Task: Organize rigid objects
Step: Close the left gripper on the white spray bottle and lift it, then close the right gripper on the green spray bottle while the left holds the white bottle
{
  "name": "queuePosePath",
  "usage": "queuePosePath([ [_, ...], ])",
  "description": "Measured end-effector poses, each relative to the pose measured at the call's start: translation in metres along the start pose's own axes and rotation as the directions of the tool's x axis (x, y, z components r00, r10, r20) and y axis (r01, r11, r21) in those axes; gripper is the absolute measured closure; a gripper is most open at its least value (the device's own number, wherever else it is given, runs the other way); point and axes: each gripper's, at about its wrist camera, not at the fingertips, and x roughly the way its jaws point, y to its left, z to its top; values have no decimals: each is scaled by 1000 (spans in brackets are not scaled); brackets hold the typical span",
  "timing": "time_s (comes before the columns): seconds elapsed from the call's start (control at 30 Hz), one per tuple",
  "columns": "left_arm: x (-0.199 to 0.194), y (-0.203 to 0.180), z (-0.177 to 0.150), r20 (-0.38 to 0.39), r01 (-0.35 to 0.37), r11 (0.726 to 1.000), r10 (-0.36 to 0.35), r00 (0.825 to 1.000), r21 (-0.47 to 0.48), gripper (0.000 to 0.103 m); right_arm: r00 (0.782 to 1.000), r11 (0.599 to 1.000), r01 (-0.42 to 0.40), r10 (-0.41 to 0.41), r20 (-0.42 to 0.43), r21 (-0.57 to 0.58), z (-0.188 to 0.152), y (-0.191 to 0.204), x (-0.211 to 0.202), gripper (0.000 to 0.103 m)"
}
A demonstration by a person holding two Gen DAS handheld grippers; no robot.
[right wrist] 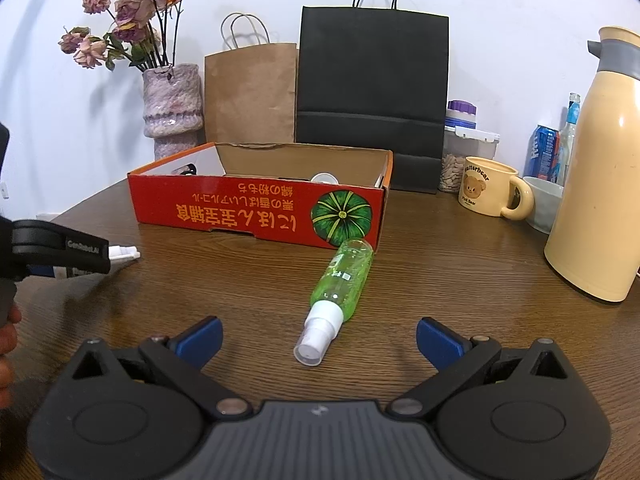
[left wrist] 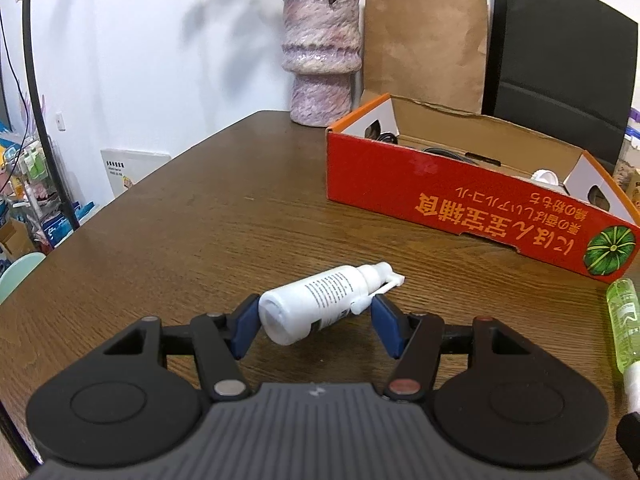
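Note:
A white spray bottle (left wrist: 320, 304) lies on its side on the brown table between the blue pads of my left gripper (left wrist: 316, 326). The jaws are around it; the left pad touches its base, the right pad stands just off its neck. A green spray bottle (right wrist: 340, 284) lies on the table, cap towards me, just ahead of my right gripper (right wrist: 319, 340), which is wide open and empty. The green bottle also shows in the left wrist view (left wrist: 622, 320). An open red cardboard box (right wrist: 256, 208) stands behind both bottles, with some items inside. The left gripper shows at the left in the right wrist view (right wrist: 60, 252).
A purple vase with dried roses (right wrist: 172, 108), a brown paper bag (right wrist: 250, 92) and a black paper bag (right wrist: 372, 92) stand behind the box. At the right are a bear mug (right wrist: 490, 192), a cream thermos jug (right wrist: 596, 168), a bowl, cans and a jar.

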Motion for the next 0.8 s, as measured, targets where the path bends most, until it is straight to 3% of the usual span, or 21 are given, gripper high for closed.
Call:
queuePosePath([
  [0.53,-14,0,2,47,55,998,-55,997,5,44,1000,999,20,-20,6,35,9,-6,10,0],
  [0.57,-16,0,3,49,58,998,-58,997,4,49,1000,999,23,-23,4,40,11,-6,13,0],
  [0.6,-17,1,3,54,67,998,-67,996,2,68,1000,999,27,-27,0,43,12,-7,17,0],
  [0.63,-18,2,4,52,79,997,-78,996,-1,72,999,999,32,-31,-4,44,13,-7,20,0],
  [0.8,-14,2,4,32,82,997,-82,996,-5,73,998,998,54,-52,-35,39,19,-5,39,1],
])
